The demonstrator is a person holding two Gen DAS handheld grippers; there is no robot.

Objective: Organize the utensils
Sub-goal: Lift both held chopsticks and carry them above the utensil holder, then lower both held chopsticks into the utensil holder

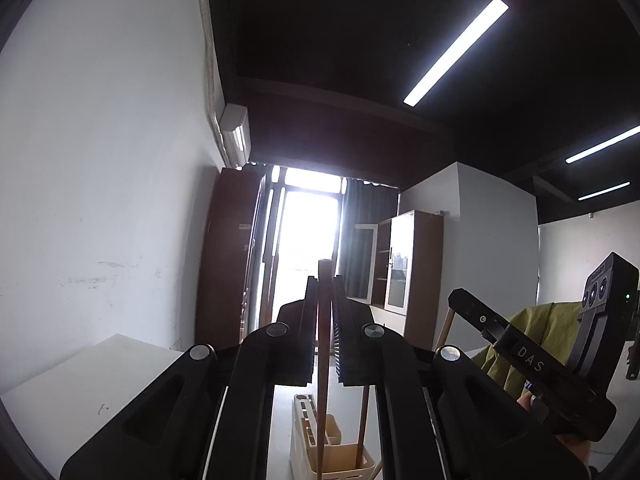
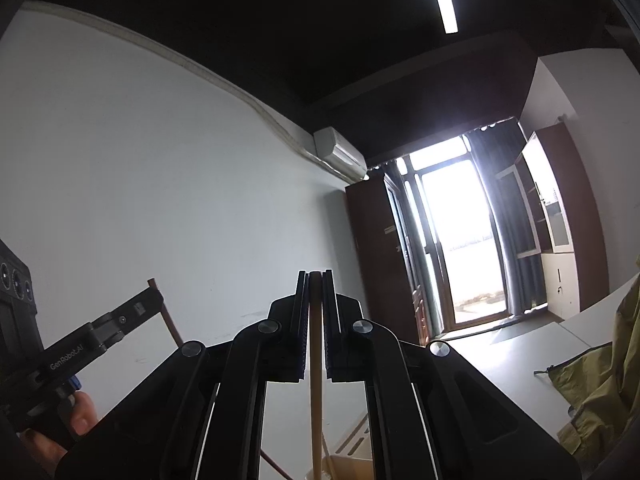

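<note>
White counter (image 1: 80, 376) by a bright window (image 1: 308, 232); each hand-held gripper, left (image 1: 323, 280) and right (image 2: 315, 274), clamped on an upright wooden stick, dark (image 1: 323, 344) and pale (image 2: 316, 380), above the holder (image 1: 332, 452).

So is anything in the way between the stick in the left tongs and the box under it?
Nothing visible blocks it. The left tongs are shut on a dark wooden stick whose lower end already reaches the cream utensil box, beside another stick.

Left gripper (image 1: 324, 280) matt black plastic, ribbed fingers (image 1: 340, 344), shiny metal rivets. Stick (image 1: 323, 320) in it dark smooth wood; right gripper (image 2: 315, 274) stick (image 2: 316, 360) paler wood. Holder (image 1: 332, 452) cream plastic. Bench (image 1: 100, 380) smooth white. Cloth (image 2: 592, 384) olive, crumpled.
</note>
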